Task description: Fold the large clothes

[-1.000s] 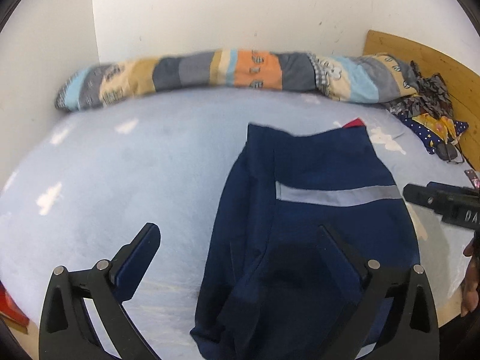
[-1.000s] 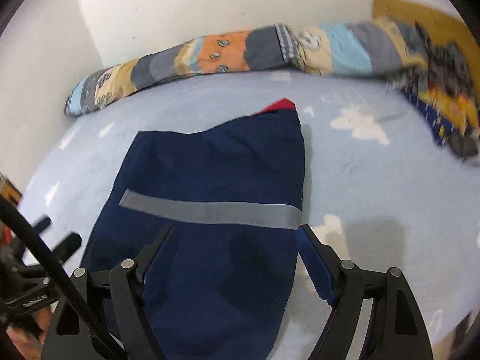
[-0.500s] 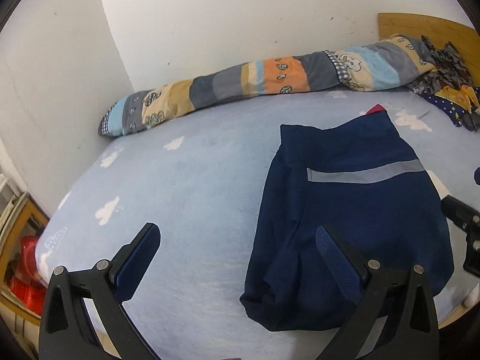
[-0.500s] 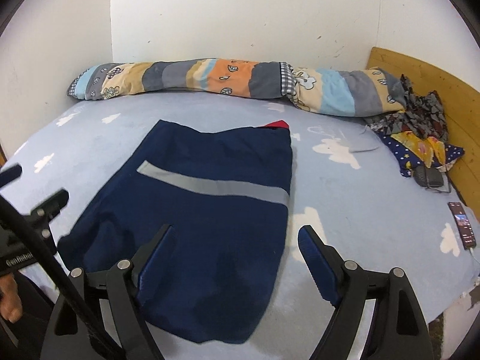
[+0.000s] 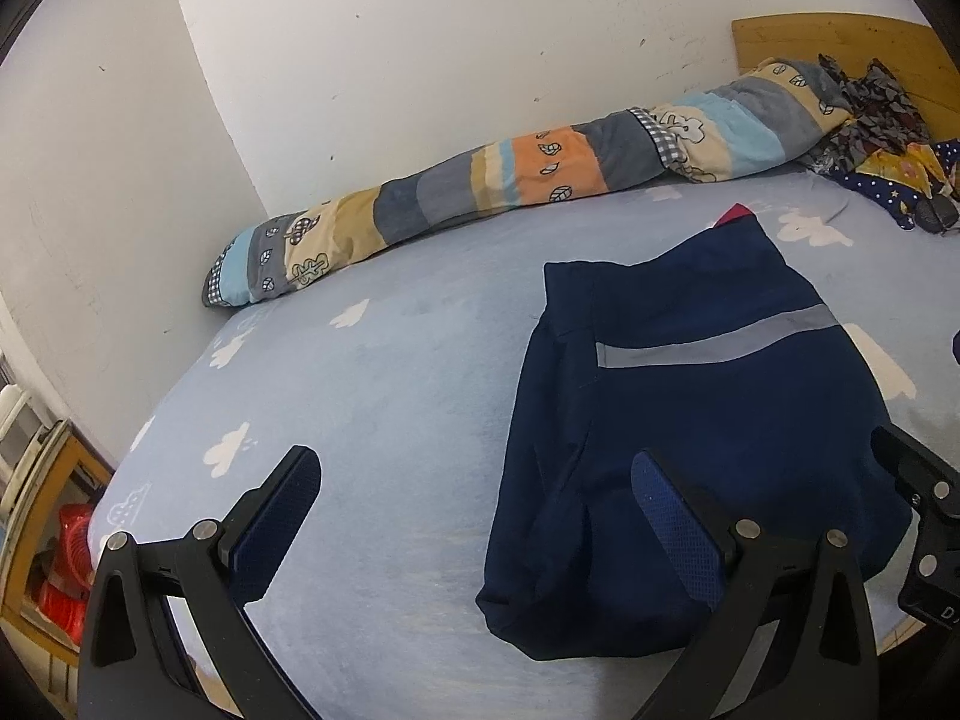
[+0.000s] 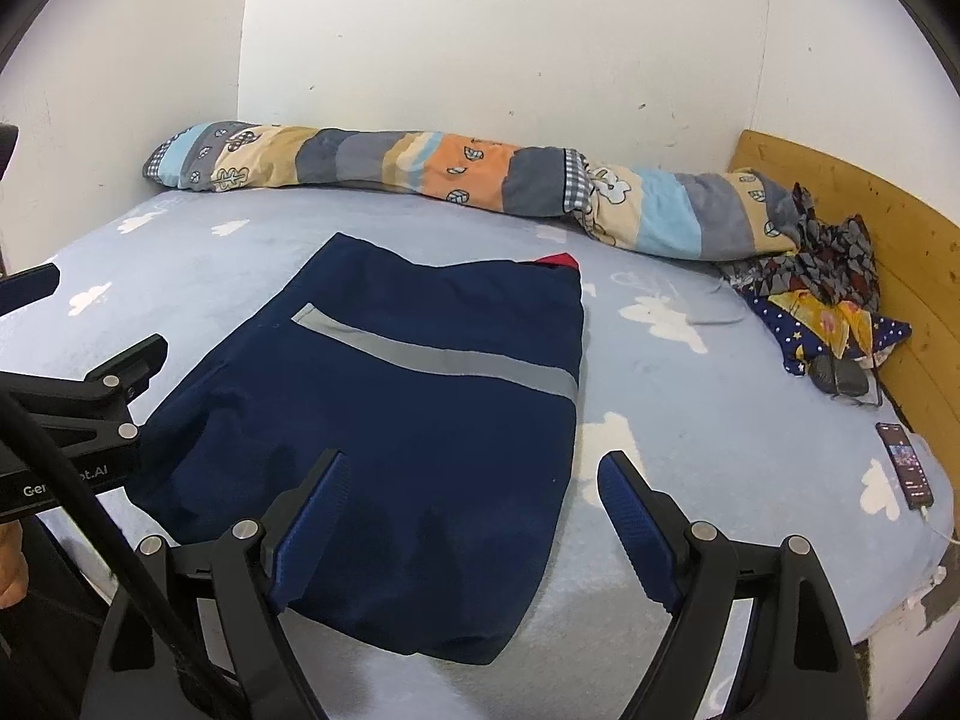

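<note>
We had drawn both claws back toward the near edge of the bed (image 6: pixel 750 384), so the navy garment (image 6: pixel 420 420) now lay whole in view at centre frame, folded into a compact panel with its grey stripe (image 6: pixel 444 357) across. The left claw (image 5: pixel 474 504) and right claw (image 6: pixel 468 504) both stood spread, pinching nothing. We judged this fold finished; another fold or setting it aside likely came next.

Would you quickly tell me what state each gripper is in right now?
Left gripper: open, holding nothing.
Right gripper: open, holding nothing; the navy jacket lies loose on the bed.
</note>
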A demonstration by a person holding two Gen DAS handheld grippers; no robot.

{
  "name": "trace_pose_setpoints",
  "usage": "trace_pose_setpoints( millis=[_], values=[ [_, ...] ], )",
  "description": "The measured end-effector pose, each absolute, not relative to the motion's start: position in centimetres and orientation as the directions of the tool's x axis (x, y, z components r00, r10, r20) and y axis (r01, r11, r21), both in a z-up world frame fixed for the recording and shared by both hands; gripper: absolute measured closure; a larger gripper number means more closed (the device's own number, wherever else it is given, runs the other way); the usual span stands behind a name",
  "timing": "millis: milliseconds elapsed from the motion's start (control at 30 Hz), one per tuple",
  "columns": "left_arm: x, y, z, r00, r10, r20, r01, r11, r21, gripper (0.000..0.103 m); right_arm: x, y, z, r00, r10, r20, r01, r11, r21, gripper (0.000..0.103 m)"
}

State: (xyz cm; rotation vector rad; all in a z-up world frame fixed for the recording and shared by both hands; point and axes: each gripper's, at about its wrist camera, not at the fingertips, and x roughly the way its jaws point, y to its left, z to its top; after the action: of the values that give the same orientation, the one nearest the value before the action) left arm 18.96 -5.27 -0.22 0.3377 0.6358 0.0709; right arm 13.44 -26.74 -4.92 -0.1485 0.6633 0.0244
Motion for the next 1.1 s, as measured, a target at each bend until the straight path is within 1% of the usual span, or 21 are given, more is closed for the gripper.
trace_pose_setpoints(
  millis=[567,1100],
  values=[
    [18.51,-5.29,0.3,0.81,0.115,-0.576,0.073,0.953,0.293,0.0,13.46,-26.6,-4.91,0.792,-0.036,-0.61,-0.061,0.989,-0.137,0.014],
    [18.43,-5.43,0.41,0.809,0.103,-0.579,0.084,0.954,0.287,0.0,13.45,-26.76,-4.73,0.797,-0.039,-0.602,-0.055,0.989,-0.136,0.014]
  ],
)
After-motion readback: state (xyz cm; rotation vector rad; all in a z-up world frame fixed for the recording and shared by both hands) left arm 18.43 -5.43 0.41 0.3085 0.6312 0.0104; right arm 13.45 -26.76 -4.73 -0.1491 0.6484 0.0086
